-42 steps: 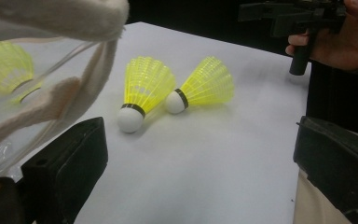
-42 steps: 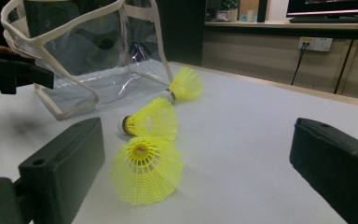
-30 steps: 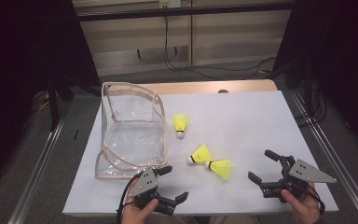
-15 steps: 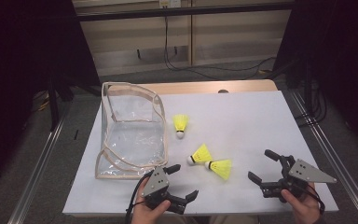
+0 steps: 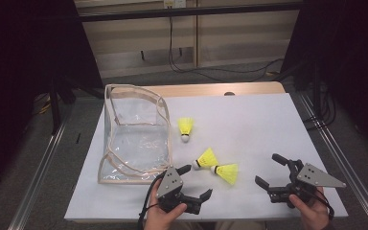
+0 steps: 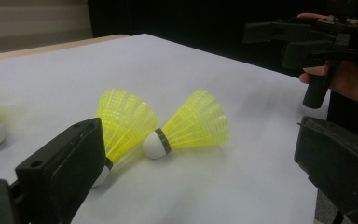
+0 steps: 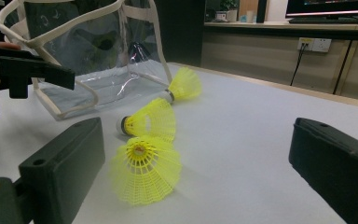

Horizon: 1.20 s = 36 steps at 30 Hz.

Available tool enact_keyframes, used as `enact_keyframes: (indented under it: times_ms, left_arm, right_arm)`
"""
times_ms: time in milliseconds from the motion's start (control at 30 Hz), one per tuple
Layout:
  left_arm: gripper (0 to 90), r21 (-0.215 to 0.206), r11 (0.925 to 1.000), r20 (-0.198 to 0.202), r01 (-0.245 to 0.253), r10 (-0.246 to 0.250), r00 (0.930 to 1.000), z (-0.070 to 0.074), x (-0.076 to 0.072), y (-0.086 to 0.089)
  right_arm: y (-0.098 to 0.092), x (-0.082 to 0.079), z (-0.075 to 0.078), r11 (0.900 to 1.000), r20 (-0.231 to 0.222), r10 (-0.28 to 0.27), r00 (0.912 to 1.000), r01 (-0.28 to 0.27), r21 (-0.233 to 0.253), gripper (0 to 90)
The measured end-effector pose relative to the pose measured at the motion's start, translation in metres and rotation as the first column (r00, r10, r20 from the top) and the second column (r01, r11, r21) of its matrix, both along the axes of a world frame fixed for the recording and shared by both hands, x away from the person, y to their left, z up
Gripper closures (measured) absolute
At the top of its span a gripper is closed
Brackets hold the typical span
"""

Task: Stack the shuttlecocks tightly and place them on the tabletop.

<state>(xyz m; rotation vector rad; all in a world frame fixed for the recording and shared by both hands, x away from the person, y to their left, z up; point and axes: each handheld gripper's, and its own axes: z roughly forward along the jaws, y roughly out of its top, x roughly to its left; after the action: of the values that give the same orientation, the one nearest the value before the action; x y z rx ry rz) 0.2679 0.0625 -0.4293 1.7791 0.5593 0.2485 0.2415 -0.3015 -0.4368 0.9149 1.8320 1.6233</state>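
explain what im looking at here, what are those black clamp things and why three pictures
A person holds a tool in each hand: the left hand-held gripper and the right hand-held gripper, both open, holding nothing. One picture is taken from above the table; the other two come from cameras riding on each gripper, looking out between its black jaws. On the white surface lie three yellow shuttlecocks and a clear plastic bag with pale trim.

You see a white bench [image 5: 249,120] with a wooden strip along its far edge, grey floor around it, and cables [image 5: 182,60] hanging by the beige wall behind.
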Motion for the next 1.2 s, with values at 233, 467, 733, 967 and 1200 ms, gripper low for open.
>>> enact_keyframes:
  times_ms: [233,467,733,967,1200]
  left_arm:
    - [0.4,0.008,0.9999,-0.003,-0.014,0.014,0.9999,-0.003,-0.003,-0.003]
    - [2.6,0.02,0.9997,-0.03,0.014,-0.014,0.9995,-0.009,-0.004,-0.007]
    - [2.6,0.016,0.999,-0.025,0.042,-0.042,0.9988,-0.008,-0.006,-0.018]
    - [2.5,0.008,0.9994,-0.014,0.033,-0.032,0.9994,-0.004,-0.003,-0.024]
    - [2.5,0.012,0.9997,-0.002,0.019,-0.019,0.9998,-0.001,-0.001,-0.033]
  right_arm:
    - [0.0,0.0,0.0,1.0,0.003,0.003,1.0,-0.003,-0.005,3.0]
    - [0.0,0.0,0.0,1.0,-0.009,0.004,0.9999,-0.004,0.002,3.1]
    - [-0.001,0.0,0.0,1.0,-0.009,0.0,1.0,0.0,-0.001,3.1]
    - [-0.001,0.0,0.0,1.0,-0.007,0.0,1.0,0.0,-0.002,3.2]
    - [-0.001,0.0,0.0,1.0,-0.007,-0.002,1.0,0.002,-0.002,3.2]
